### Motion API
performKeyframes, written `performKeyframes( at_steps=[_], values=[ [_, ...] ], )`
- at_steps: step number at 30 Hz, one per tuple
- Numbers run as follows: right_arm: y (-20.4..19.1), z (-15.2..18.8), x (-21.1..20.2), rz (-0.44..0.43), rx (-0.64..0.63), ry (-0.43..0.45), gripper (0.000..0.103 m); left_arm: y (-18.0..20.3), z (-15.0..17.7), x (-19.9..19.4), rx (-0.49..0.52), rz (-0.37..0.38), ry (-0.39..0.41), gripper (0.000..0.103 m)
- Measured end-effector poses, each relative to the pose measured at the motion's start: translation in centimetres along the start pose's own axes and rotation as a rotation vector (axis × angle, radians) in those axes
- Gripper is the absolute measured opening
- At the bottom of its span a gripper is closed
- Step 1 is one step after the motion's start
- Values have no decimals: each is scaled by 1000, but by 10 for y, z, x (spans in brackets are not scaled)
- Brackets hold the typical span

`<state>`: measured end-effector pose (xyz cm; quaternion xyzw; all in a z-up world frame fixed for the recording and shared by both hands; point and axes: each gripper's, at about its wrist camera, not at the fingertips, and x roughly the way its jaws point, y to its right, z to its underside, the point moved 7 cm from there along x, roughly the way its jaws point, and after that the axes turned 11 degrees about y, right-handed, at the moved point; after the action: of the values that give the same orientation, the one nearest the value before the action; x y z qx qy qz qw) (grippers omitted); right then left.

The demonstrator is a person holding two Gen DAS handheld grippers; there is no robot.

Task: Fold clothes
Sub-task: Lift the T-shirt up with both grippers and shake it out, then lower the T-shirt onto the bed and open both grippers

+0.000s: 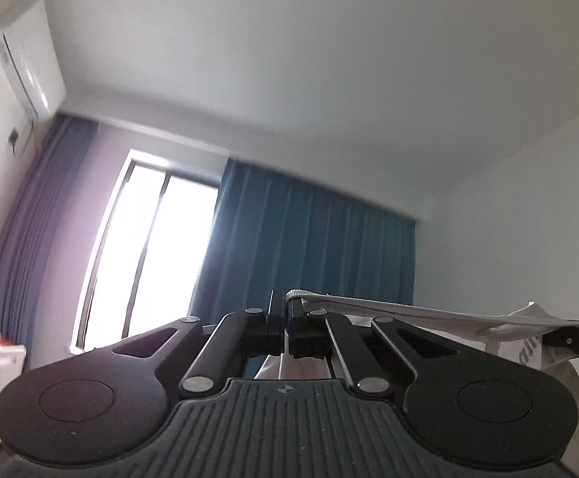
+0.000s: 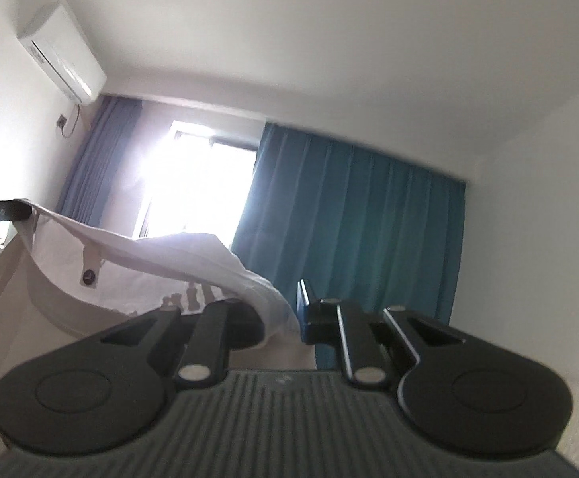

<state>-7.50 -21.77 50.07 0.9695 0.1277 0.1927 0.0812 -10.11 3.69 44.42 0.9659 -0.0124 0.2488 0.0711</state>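
While both grippers tilt at the ceiling | left gripper [image 1: 285, 320] clenched on white garment [image 1: 409, 310] hem, cloth running to 3 o'clock | right gripper [image 2: 283, 314] pinching the other end | step: airborne spread | next: lower flat, keep tension.
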Motion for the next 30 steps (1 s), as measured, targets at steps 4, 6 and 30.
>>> performKeyframes(
  at_steps=[4,6,30],
  values=[
    [7,82,30,0,38,-80,17,-2,68,17,18,0,-88,2],
    [8,124,49,8,66,-112,17,-6,104,33,13,-4,-134,2],
    [-2,788,367,97,205,-719,18,-123,769,276,25,-168,-815,2]
  ],
)
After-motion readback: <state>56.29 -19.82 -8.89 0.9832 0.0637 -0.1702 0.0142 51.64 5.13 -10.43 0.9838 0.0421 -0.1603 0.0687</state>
